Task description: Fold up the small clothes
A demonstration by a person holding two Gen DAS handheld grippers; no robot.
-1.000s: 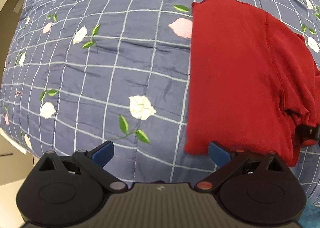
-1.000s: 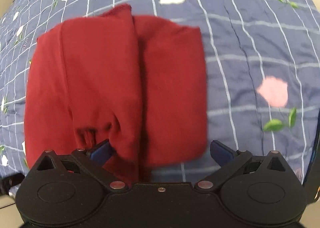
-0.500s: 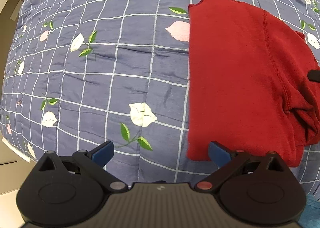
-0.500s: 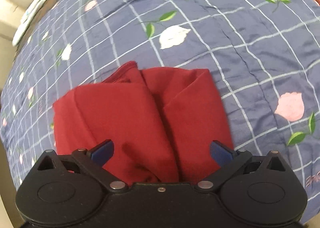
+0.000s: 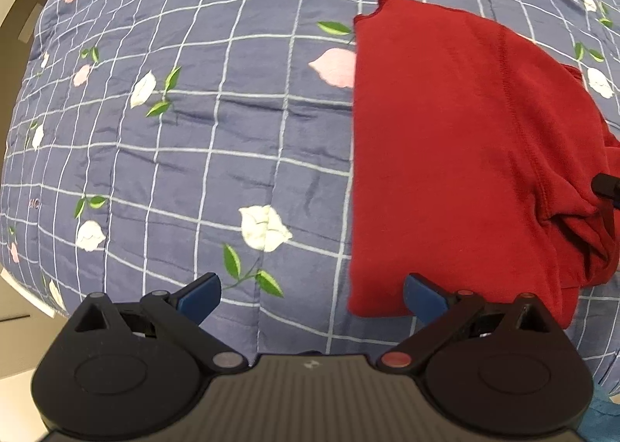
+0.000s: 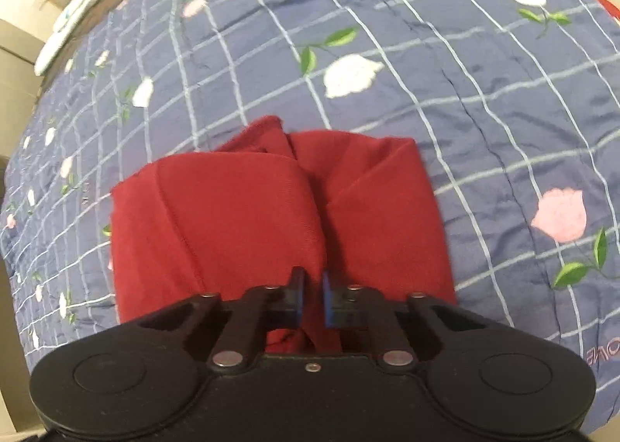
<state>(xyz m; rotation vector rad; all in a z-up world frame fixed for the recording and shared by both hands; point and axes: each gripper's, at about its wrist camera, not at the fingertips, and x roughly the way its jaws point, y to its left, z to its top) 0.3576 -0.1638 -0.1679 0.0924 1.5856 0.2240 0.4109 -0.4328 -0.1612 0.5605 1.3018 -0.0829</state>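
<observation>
A dark red garment (image 5: 457,155) lies partly folded on a blue quilt, filling the right half of the left wrist view. My left gripper (image 5: 312,294) is open, its right fingertip (image 5: 422,296) over the garment's near left corner, its left one over bare quilt. In the right wrist view the same red garment (image 6: 248,217) lies in two folded lobes with a crease between them. My right gripper (image 6: 312,296) is shut on the garment's near edge at that crease, cloth bunched between the blue pads. A dark tip of the right gripper (image 5: 606,186) shows at the far right of the left wrist view.
The blue quilt (image 5: 186,124) with a white grid and printed roses covers the whole bed. Its left edge drops off to a pale floor (image 5: 15,345). A white and teal object (image 6: 81,7) lies on a brown strip beyond the quilt's far left edge.
My right gripper has gone from wide open to shut on the garment's near edge, pulling back and lower over it. The left gripper has barely moved and stays open.
</observation>
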